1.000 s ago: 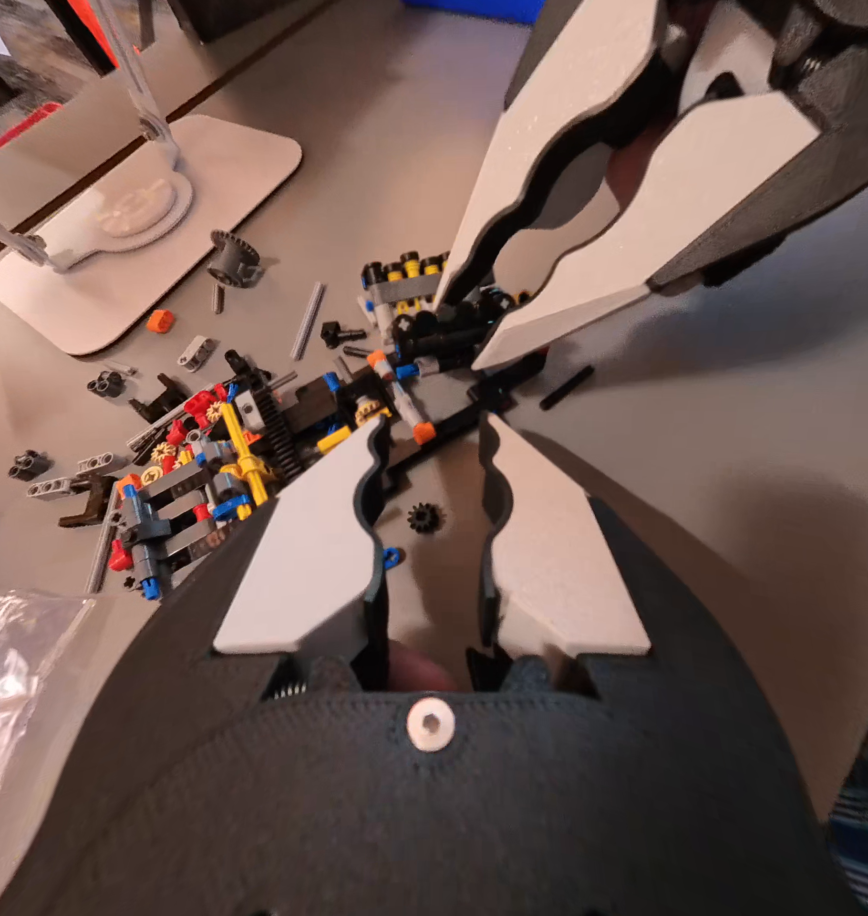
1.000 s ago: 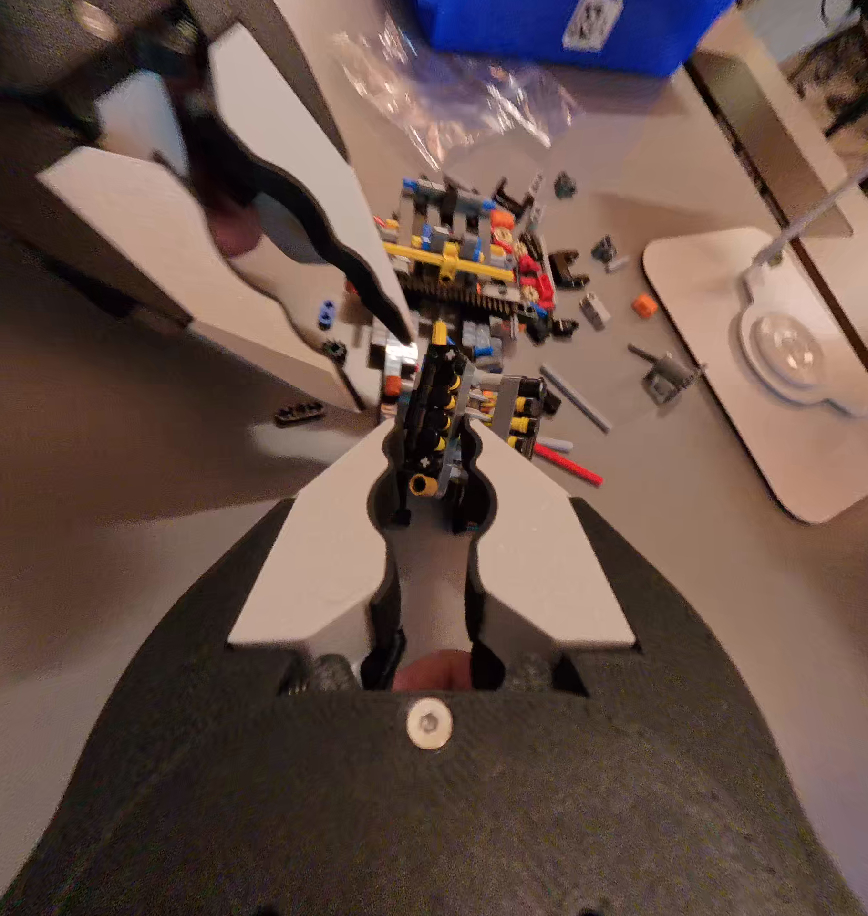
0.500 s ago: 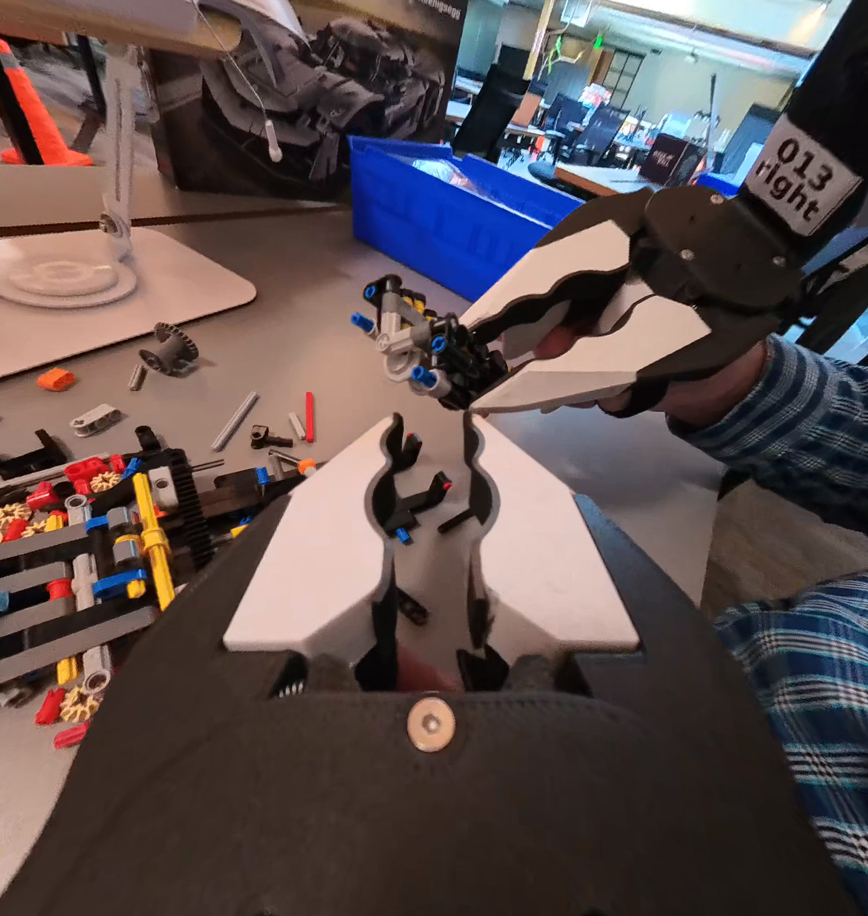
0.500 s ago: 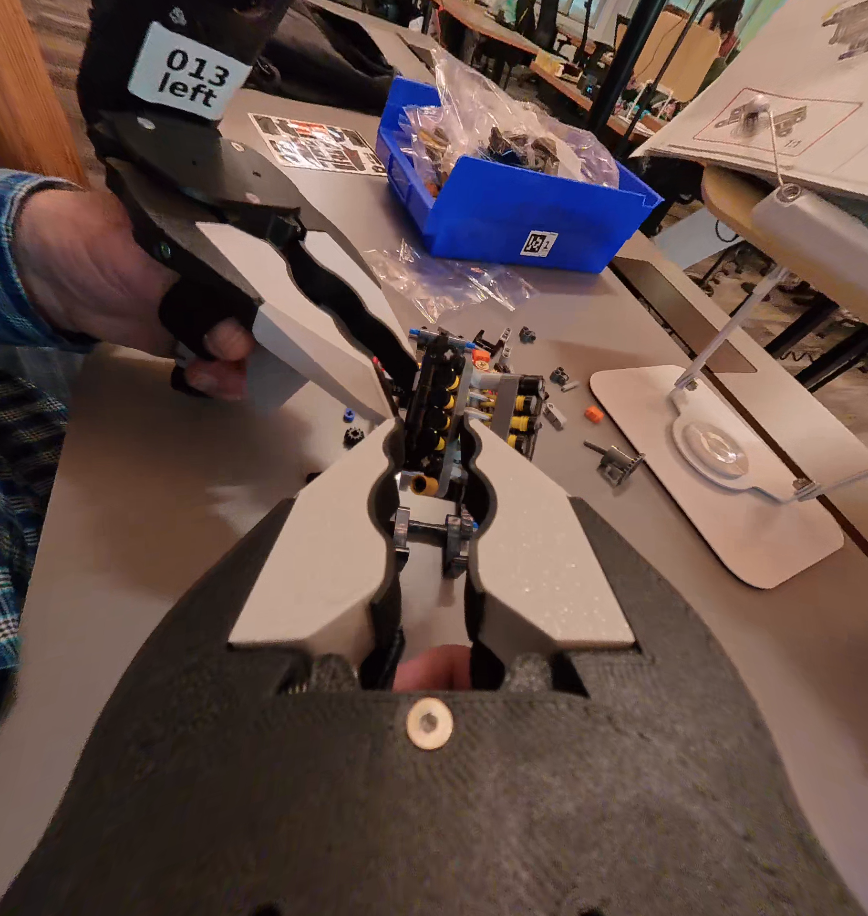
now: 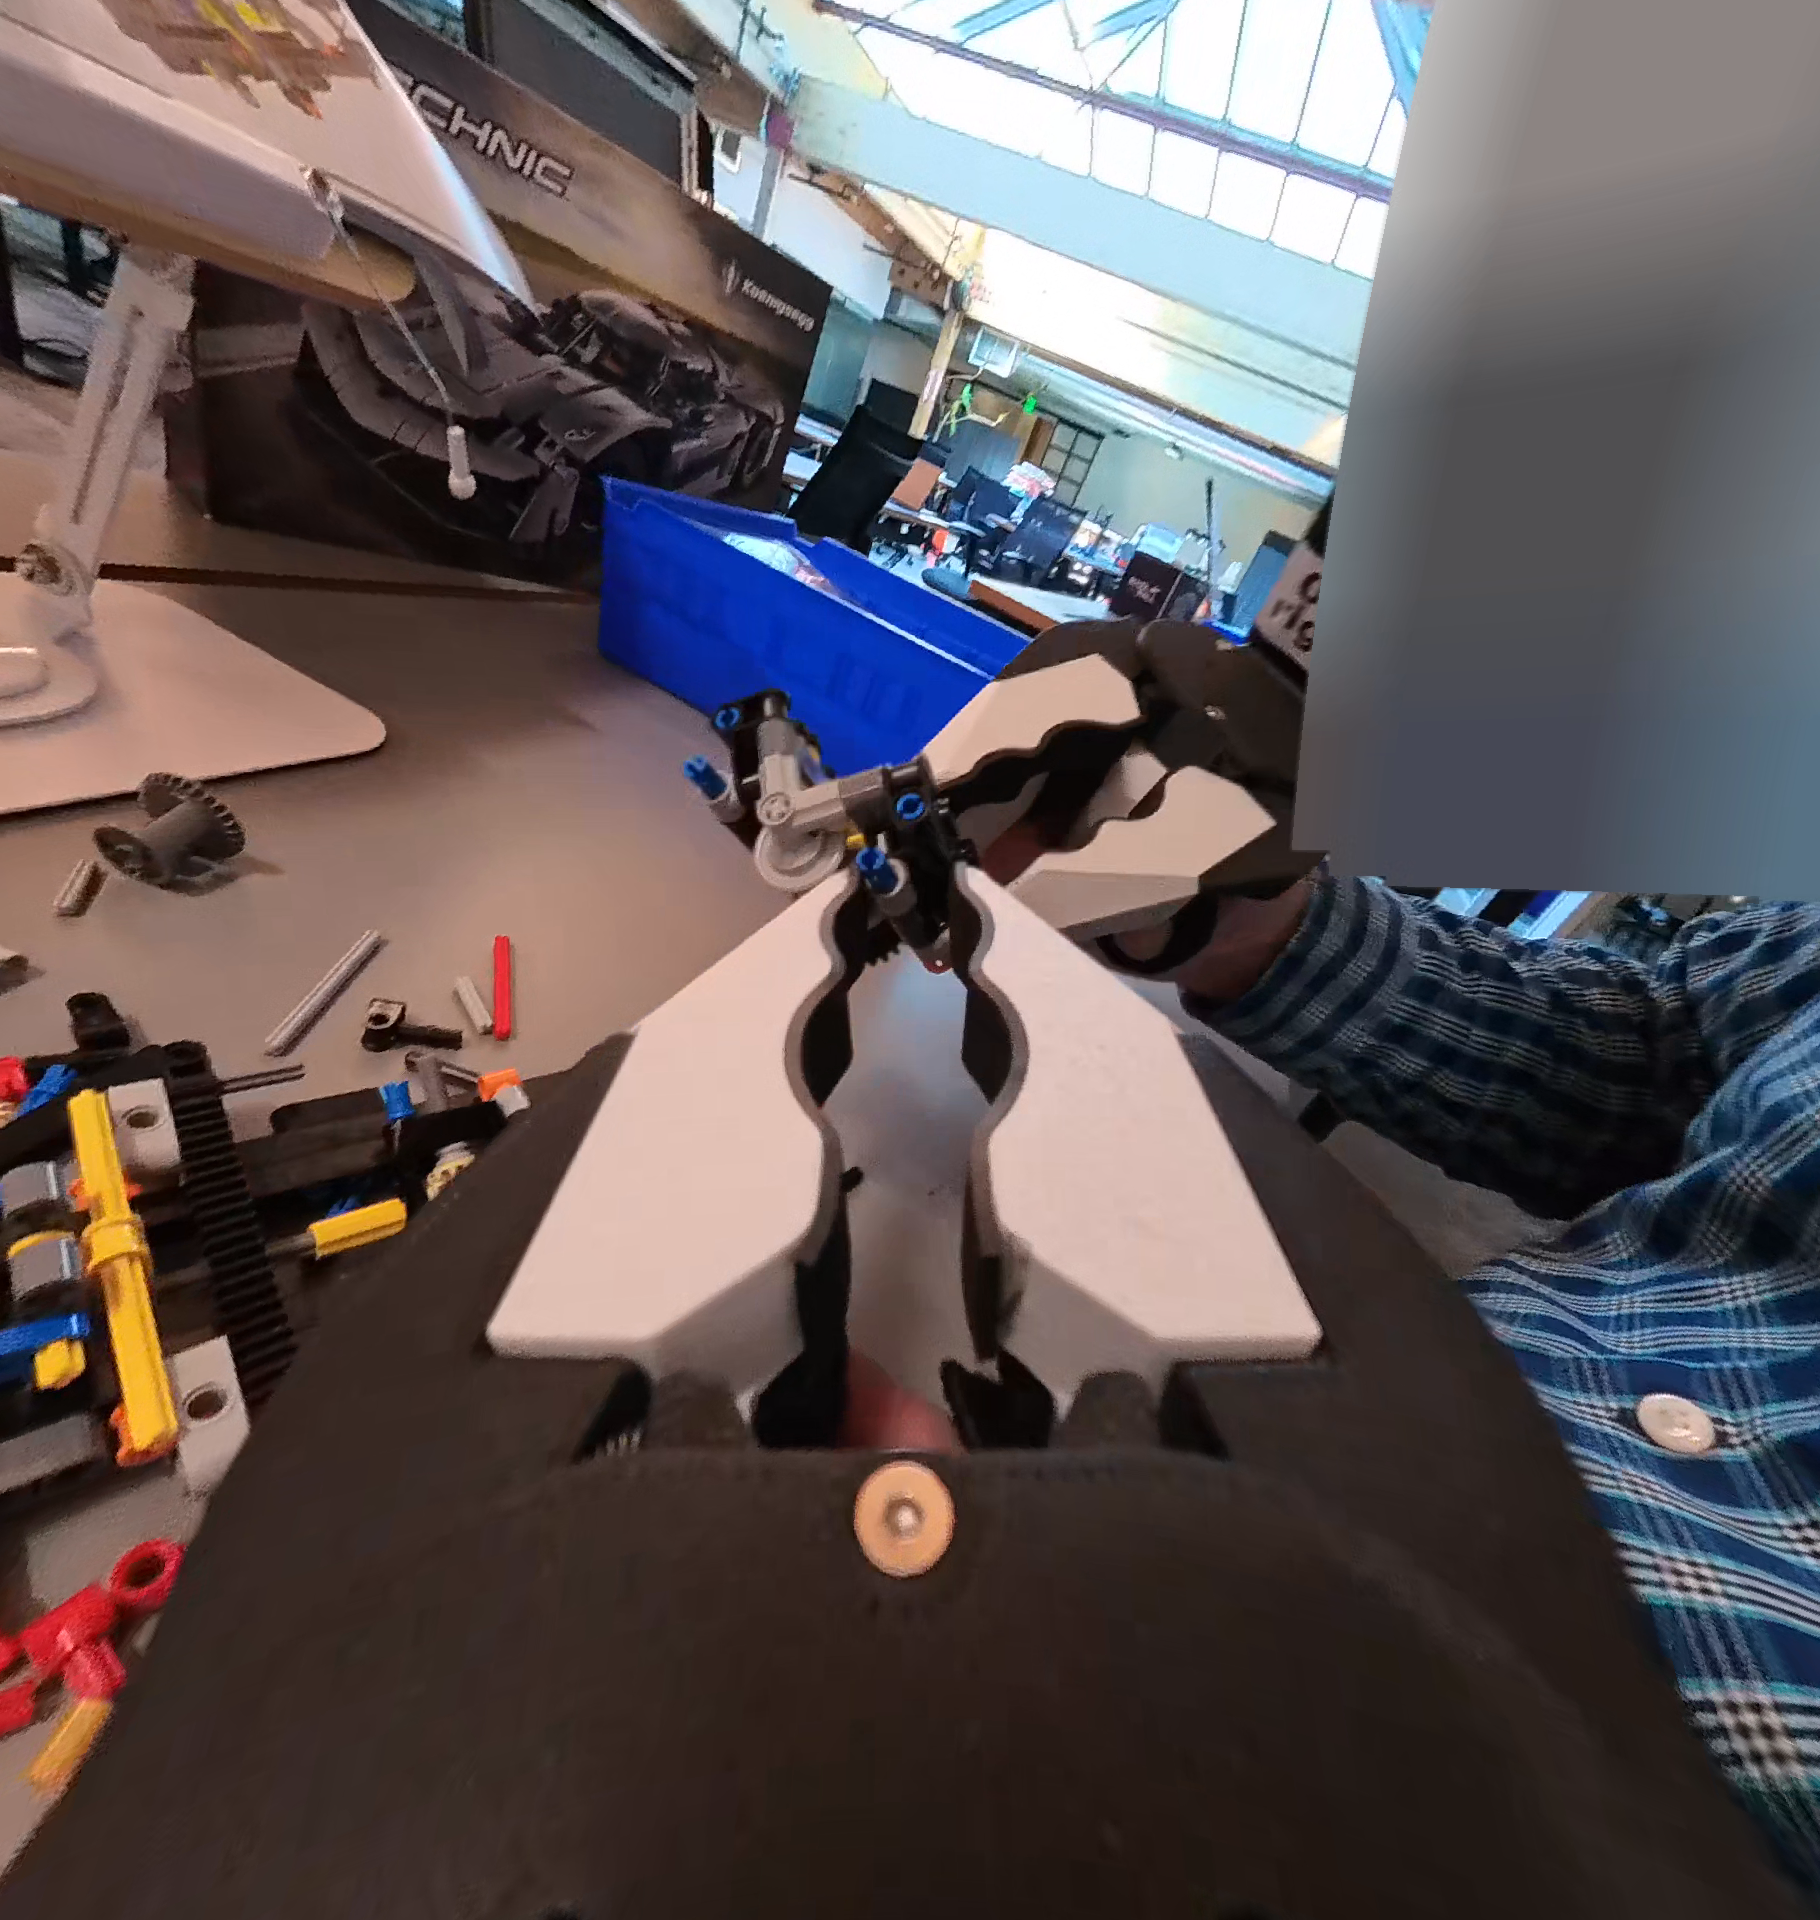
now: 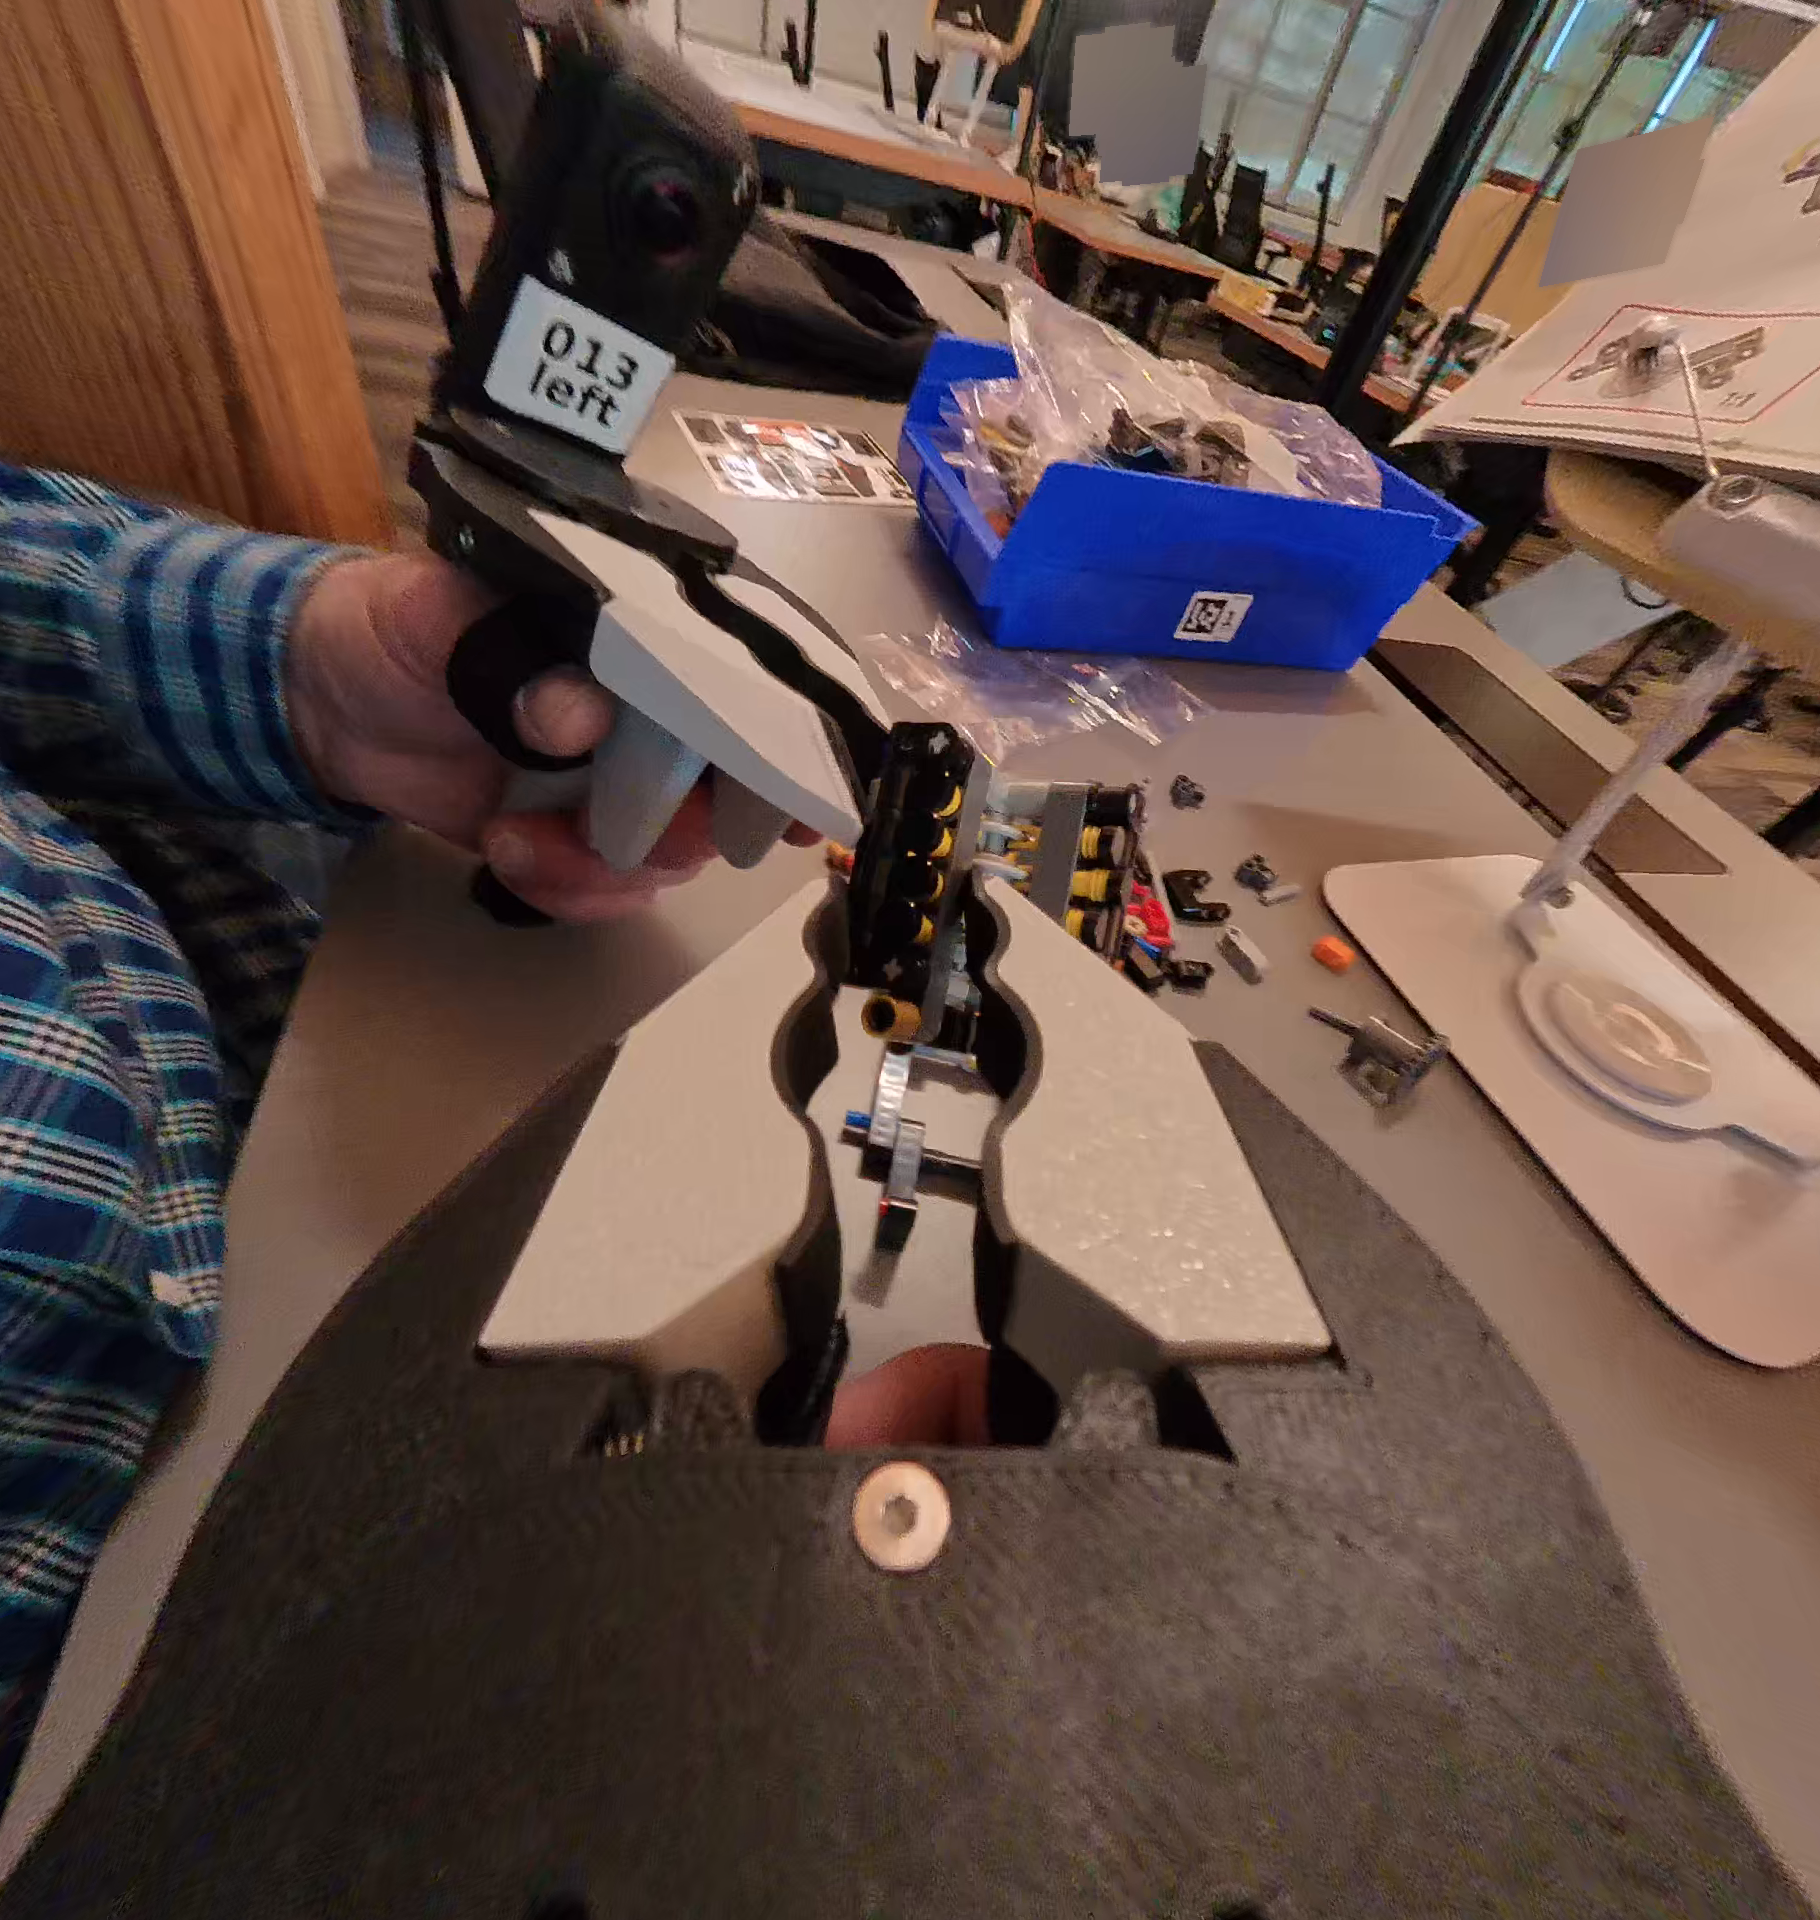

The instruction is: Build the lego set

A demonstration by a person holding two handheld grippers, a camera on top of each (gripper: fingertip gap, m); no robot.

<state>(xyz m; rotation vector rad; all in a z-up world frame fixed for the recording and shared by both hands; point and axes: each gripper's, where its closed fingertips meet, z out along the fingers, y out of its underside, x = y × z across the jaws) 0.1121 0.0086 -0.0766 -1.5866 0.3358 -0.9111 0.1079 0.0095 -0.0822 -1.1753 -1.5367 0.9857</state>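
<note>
Grey table (image 5: 594, 790) | blue bin (image 6: 1176, 561) | open-plan workshop, skylights

A grey table (image 5: 532, 790) carries loose lego pieces (image 5: 106, 1195), a blue bin (image 6: 1176, 561) and a white stand base (image 6: 1612, 1122).

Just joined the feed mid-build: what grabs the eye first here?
The small lego sub-assembly held in the air between both grippers: the right gripper clamps it, the left gripper meets it at its tips. Behind sits a blue bin of bagged parts; loose pieces litter the table.

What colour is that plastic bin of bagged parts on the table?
Blue. The bin shows best in the right wrist view.
</note>
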